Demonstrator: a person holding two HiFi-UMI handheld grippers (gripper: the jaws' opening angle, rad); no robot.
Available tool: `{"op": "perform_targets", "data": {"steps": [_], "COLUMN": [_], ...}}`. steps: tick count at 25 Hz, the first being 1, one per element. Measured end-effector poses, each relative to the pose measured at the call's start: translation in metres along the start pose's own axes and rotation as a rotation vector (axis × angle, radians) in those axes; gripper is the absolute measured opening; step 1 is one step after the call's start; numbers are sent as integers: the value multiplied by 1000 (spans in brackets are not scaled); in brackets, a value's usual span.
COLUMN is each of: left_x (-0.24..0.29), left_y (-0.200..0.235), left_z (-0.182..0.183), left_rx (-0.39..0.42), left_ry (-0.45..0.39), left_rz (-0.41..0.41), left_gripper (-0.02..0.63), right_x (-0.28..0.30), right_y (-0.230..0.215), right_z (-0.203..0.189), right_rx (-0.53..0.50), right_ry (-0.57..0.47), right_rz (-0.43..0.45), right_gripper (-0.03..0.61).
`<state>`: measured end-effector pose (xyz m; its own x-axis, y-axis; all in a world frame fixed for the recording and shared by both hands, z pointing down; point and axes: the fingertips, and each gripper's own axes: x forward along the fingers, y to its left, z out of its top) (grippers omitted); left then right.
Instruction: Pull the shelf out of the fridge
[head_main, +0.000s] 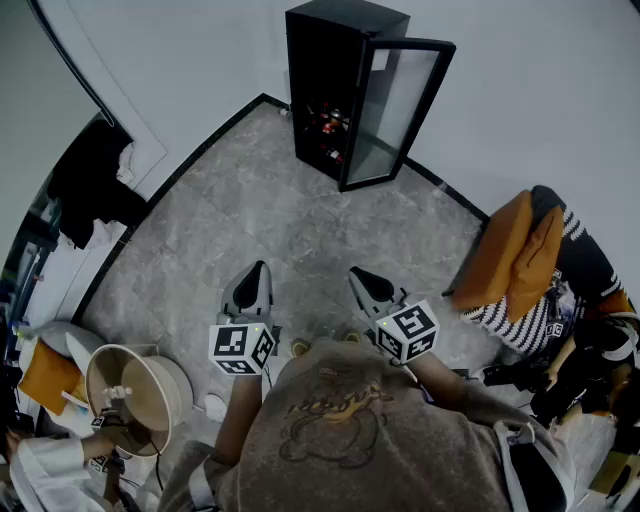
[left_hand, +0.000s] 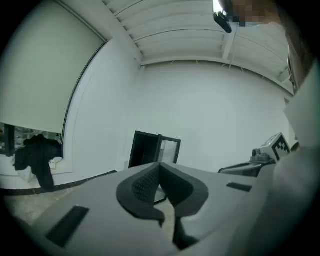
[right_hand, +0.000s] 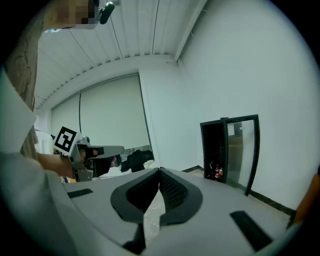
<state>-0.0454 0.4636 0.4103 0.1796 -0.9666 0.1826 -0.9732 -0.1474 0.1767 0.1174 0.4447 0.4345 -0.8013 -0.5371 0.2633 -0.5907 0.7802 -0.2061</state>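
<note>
- Task thing: tall black box-shaped fridge (head_main: 322, 90), 1 only, upright against the white wall (head_main: 200, 50), at the far end of the grey marbled floor (head_main: 250, 220) from you.
- Its black-framed glass door (head_main: 395, 110), 1, stands swung open, so the dark inside faces you.
- The shelf is inside the fridge, but it's too dark in there to pick it out. A few small red items (head_main: 330, 127) sit low inside; can't count them.
- Grippers: 2, each w/ 1 marker cube. Both are well short of the fridge, side by side in front of you, noses aimed toward it.
- Your left gripper (head_main: 255, 268): claw pinched together, nothing in it.
- Your right gripper (head_main: 358, 274): claw also closed tip to tip, nothing in it.
- Left of the fridge, along the wall: 1 black garment (head_main: 85, 185) hanging.
- Right of the fridge, nearer you: 2 orange cushions (head_main: 495, 250), leaning together.
</note>
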Motion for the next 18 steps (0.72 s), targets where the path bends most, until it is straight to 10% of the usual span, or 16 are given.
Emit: {"op": "perform_targets", "data": {"steps": [18], "left_x": [-9], "left_y": [28], "left_z": [-18], "left_rx": [-1], "left_ry": [23], "left_rz": [-104], "left_gripper": [6], "right_x": [11], "right_y": [30], "right_z": [0], "right_rx": [16], "right_ry": [-91], "right_rz": [-7], "right_gripper": [21]}}
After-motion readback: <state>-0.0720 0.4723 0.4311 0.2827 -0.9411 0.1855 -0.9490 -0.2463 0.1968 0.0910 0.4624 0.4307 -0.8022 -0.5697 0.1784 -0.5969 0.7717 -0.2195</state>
